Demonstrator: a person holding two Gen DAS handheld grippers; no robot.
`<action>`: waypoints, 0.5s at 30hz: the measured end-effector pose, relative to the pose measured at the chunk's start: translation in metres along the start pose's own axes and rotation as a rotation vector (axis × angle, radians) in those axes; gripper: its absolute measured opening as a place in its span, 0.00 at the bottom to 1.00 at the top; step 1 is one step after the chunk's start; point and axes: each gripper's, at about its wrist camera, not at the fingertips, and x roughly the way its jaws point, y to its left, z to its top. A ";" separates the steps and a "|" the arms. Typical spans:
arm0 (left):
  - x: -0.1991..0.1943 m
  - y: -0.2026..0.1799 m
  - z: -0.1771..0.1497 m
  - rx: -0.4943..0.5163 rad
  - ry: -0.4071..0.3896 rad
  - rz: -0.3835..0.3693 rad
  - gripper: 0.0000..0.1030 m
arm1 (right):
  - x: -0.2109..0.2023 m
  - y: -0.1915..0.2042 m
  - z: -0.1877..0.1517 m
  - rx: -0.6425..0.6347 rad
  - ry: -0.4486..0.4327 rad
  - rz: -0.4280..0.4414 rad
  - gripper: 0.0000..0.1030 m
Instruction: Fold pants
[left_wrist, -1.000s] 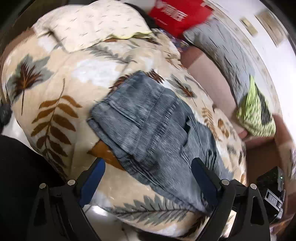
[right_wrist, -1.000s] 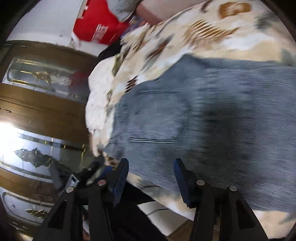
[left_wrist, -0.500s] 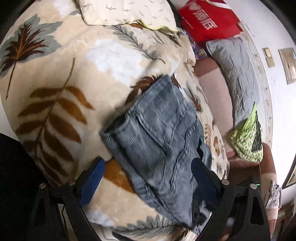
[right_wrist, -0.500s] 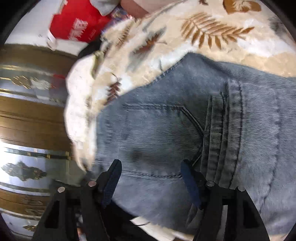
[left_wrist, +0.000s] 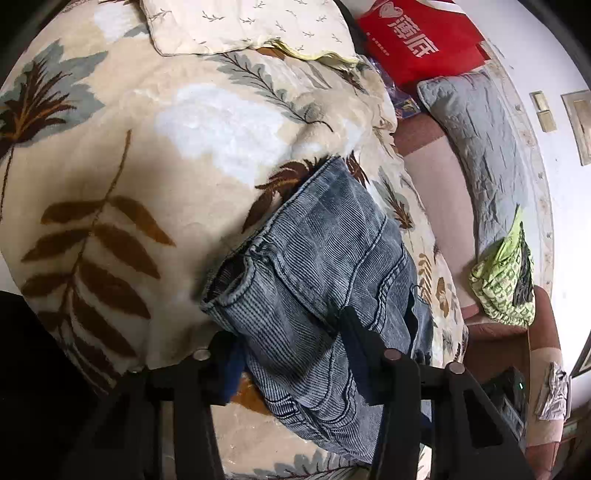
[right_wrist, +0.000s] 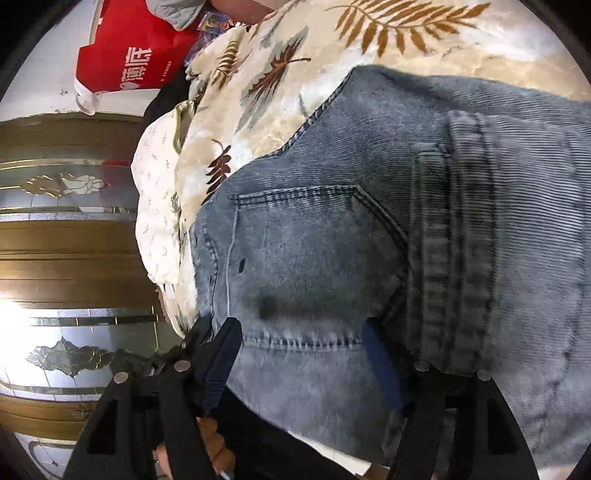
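Grey-blue denim pants (left_wrist: 325, 273) lie folded in a bundle on a cream leaf-print blanket (left_wrist: 147, 147). My left gripper (left_wrist: 291, 354) is open, its fingers straddling the near end of the bundle, the cloth lying between the pads. In the right wrist view the pants (right_wrist: 388, 229) fill the frame, a back pocket facing up. My right gripper (right_wrist: 303, 354) is open, its fingers on either side of the waistband edge by the pocket.
A cream pillow (left_wrist: 243, 26) lies at the blanket's far end. A red bag (left_wrist: 417, 37), a grey cushion (left_wrist: 480, 140) and a green patterned bag (left_wrist: 506, 280) sit on the sofa to the right. Wood-and-glass doors (right_wrist: 66, 240) stand beyond the blanket's edge.
Both grippers have moved in onto the pants. The left jaws have narrowed around the bundle's near end. The right gripper now sits at the waistband.
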 end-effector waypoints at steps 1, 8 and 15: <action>0.000 0.000 0.000 0.003 0.001 0.003 0.33 | -0.006 0.000 -0.004 -0.013 -0.009 0.001 0.69; -0.006 0.008 0.006 -0.046 0.014 -0.021 0.10 | -0.018 -0.024 -0.036 -0.010 -0.033 0.081 0.69; -0.026 -0.037 -0.006 0.101 -0.091 0.052 0.09 | -0.064 -0.052 -0.049 -0.004 -0.109 0.186 0.69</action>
